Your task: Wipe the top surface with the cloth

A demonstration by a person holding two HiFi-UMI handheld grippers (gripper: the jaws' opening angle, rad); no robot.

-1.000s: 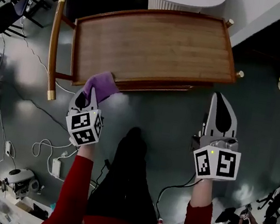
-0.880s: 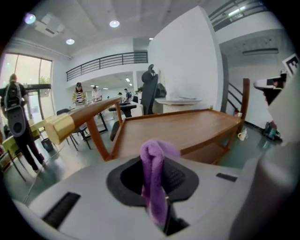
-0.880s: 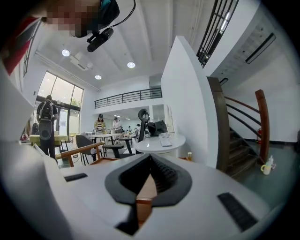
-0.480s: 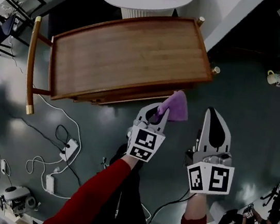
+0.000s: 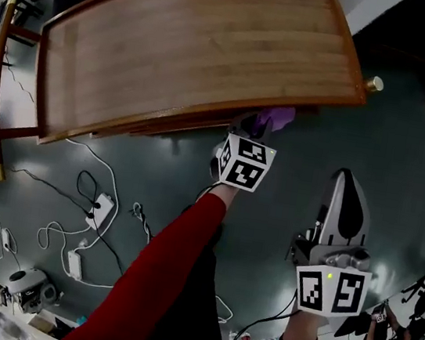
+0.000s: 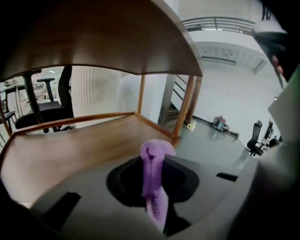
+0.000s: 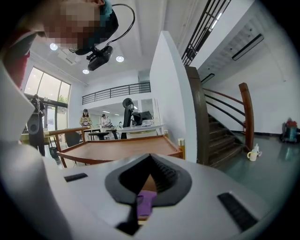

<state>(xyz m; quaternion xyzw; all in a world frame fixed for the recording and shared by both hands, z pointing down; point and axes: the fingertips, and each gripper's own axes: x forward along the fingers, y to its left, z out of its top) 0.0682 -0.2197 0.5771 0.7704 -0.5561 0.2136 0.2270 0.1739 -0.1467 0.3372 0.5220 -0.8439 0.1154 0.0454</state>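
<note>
1 cloth (image 5: 276, 118) clamped in left claw (image 5: 249, 128), at edge of tabletop (image 5: 191, 51).

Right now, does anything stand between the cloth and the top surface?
Yes: the left gripper holds the purple cloth beneath the top tray, so the tray's own board and near rim lie between cloth and surface.

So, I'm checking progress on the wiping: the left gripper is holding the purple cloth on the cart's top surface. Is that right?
Not quite. The left gripper does hold the purple cloth, but not on the top surface. Its jaws are below the top, level with the lower shelf. The left gripper view shows the top's underside overhead.
</note>
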